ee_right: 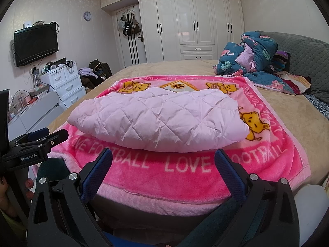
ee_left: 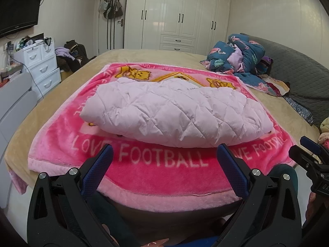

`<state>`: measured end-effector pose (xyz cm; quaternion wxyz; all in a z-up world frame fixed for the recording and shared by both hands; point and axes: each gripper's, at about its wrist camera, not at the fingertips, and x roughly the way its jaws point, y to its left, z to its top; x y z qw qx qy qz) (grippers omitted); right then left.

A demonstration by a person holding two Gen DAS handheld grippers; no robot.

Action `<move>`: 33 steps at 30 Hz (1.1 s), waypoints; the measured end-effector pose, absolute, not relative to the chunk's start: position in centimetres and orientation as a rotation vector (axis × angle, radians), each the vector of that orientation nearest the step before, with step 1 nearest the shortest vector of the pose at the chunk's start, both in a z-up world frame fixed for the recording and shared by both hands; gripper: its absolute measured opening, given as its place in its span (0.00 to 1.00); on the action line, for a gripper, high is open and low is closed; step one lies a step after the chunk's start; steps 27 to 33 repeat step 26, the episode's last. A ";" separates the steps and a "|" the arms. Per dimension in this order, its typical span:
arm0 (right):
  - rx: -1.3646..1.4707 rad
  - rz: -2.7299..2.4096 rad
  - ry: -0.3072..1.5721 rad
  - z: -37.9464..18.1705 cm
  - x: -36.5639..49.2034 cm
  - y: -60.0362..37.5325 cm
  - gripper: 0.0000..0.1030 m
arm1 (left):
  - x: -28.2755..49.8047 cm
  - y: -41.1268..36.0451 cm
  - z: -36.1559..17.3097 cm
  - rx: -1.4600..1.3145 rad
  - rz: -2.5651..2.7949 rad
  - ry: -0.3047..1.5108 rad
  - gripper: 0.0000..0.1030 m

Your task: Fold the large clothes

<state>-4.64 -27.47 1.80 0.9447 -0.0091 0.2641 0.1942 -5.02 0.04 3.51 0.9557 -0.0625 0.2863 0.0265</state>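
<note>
A pale pink quilted garment (ee_left: 170, 111) (ee_right: 160, 119) lies folded into a thick bundle on a bright pink "LOVE FOOTBALL" blanket (ee_left: 160, 173) (ee_right: 164, 177) spread over the bed. My left gripper (ee_left: 164, 150) hovers open at the blanket's near edge, just short of the garment, holding nothing. My right gripper (ee_right: 163, 154) is likewise open and empty, a little in front of the bundle. In the left wrist view the right gripper (ee_left: 308, 150) shows at the right border; in the right wrist view the left gripper (ee_right: 41, 138) shows at the left.
A tan bed cover (ee_right: 298, 127) surrounds the blanket. Crumpled teal floral bedding (ee_left: 238, 55) (ee_right: 253, 55) lies at the far right by a grey headboard (ee_right: 308, 53). White drawers (ee_left: 41, 70), a wall TV (ee_right: 36, 44) and wardrobes (ee_right: 195, 20) stand beyond. A person's dark sleeve (ee_left: 283, 175) is close below.
</note>
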 end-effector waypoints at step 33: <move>0.195 -0.194 0.599 -3.6 0.6 -47.0 0.96 | 0.0 22.2 1.0 -0.216 0.546 0.704 0.91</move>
